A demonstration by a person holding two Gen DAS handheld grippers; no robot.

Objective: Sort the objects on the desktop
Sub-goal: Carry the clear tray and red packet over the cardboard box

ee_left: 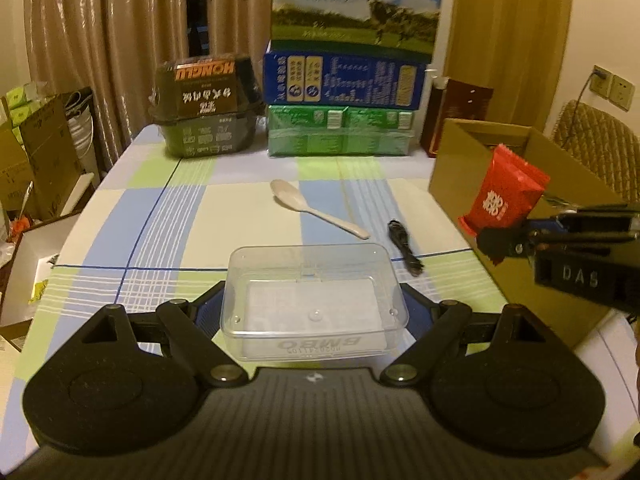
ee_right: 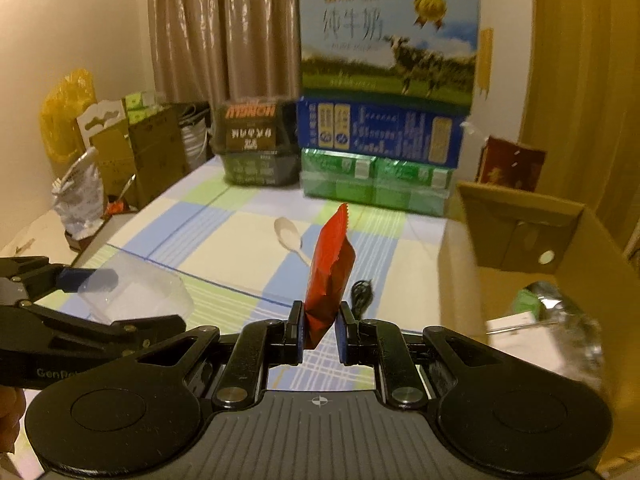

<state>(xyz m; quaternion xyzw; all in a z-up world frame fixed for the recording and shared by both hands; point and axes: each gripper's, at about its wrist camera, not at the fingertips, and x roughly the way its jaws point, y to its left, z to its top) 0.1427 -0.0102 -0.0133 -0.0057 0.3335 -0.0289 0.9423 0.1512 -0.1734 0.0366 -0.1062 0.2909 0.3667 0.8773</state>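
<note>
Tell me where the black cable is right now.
The black cable lies loose on the checked tablecloth, just right of the white spoon and left of the cardboard box; in the right wrist view it shows behind the red packet.

Room, warm yellowish indoor light. Rear: tan pleated curtains (ee_left: 100, 40), a dark gap of window between them. Right: plain cream wall (ee_left: 588, 32) with two wall sockets (ee_left: 612, 87), one with a plug and cord. Below them, a woven wicker chair back (ee_left: 596, 140). Centre: desk (ee_left: 224, 208) covered in a checked cloth of blue, green and cream. Left, beside the desk: stacked brown cardboard cartons (ee_left: 44, 152) and a yellow plastic bag (ee_right: 68, 108) against the wall.
</note>
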